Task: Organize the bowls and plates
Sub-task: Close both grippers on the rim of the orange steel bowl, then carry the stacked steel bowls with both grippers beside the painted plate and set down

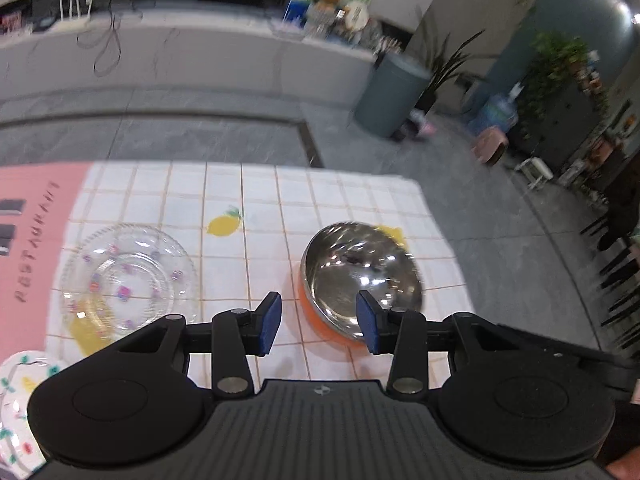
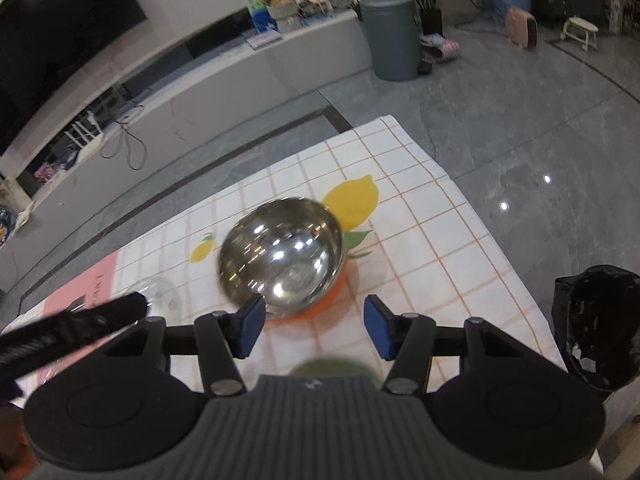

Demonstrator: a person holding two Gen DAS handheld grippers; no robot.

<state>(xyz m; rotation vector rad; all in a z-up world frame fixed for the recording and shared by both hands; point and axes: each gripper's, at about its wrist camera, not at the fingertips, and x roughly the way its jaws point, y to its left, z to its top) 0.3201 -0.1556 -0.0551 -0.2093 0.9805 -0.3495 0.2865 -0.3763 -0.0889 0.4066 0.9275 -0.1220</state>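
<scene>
Shiny round steel bowl [image 1: 362, 276] with orange underside at centre right of the left wrist view, resting on white checked lemon-print tablecloth [image 1: 260, 196]. Clear round glass plate [image 1: 128, 278] at left, well apart. Left gripper [image 1: 319, 320] spread, pinching nothing. Right gripper [image 2: 315, 326] likewise spread and bare, just below the bowl.

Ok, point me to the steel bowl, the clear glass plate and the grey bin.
steel bowl [image 2: 280, 256]: right wrist view, on its shiny inner wall.
clear glass plate [image 1: 128, 280]: left wrist view, on its flat centre.
grey bin [image 2: 392, 36]: right wrist view, on its side wall.
</scene>
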